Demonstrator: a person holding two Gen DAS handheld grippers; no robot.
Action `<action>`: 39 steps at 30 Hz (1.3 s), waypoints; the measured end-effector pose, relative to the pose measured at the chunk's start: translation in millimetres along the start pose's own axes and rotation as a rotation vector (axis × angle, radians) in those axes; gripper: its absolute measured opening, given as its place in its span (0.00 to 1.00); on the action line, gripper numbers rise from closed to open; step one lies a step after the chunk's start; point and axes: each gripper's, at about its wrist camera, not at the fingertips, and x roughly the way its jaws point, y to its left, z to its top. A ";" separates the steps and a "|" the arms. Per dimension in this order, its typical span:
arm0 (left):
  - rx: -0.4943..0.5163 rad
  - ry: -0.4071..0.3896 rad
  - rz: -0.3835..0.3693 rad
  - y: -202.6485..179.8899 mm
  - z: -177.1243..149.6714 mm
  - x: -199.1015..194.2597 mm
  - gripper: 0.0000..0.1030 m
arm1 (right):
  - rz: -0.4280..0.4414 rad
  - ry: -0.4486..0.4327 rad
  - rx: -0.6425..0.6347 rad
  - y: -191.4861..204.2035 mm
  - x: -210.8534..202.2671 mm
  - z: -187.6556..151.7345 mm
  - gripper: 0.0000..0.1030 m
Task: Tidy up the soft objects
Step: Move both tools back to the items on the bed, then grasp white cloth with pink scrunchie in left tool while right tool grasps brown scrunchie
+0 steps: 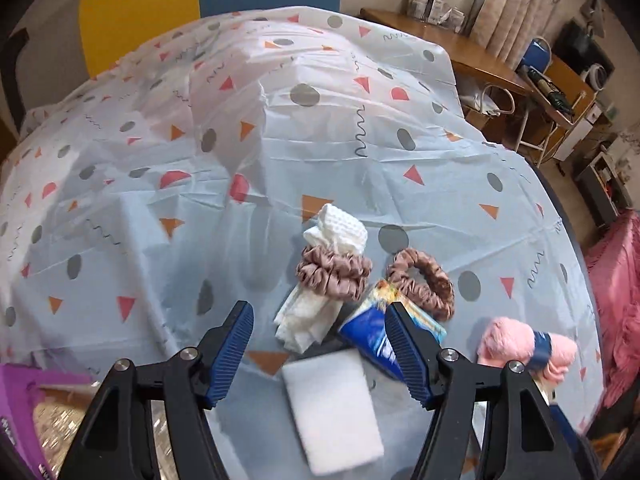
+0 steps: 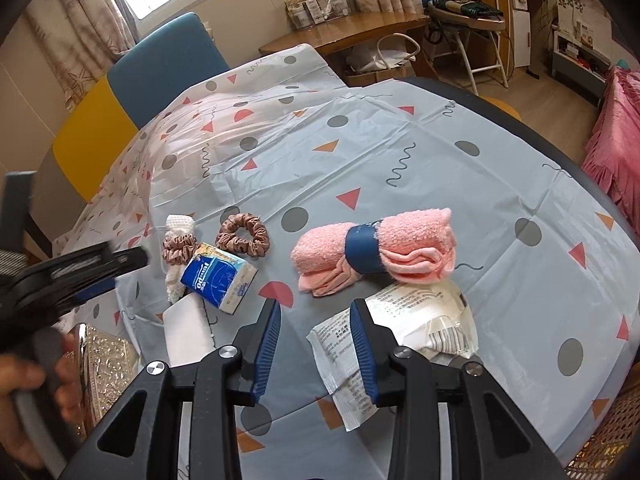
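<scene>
Under left tool point(image 1: 320, 344) — white sponge point(image 1: 334, 404), apart

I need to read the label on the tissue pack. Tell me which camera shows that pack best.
The right wrist view: the tissue pack lies whole and unobstructed, blue printed face up. In the left wrist view the left gripper has a finger across the pack, and it is blurred.

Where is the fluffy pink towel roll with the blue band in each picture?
Left wrist view: the rolled pink fluffy towel with a dark blue band lies at the lower right, just right of the left gripper's right-hand finger.
Right wrist view: it lies near the middle, right of centre.
Shared landmark: the blue tissue pack beside the loose brown satin scrunchie.
</scene>
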 end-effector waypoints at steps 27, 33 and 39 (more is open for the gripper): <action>-0.001 -0.041 0.001 17.0 8.9 -21.0 0.36 | -0.006 0.052 -0.090 13.9 15.8 -6.6 0.36; 0.022 -0.117 -0.046 17.5 -1.3 -75.3 0.36 | -0.016 0.074 -0.098 14.1 20.9 -10.0 0.36; 0.010 -0.183 -0.068 33.3 -8.4 -119.4 0.36 | -0.006 0.072 -0.125 20.4 22.1 -12.7 0.36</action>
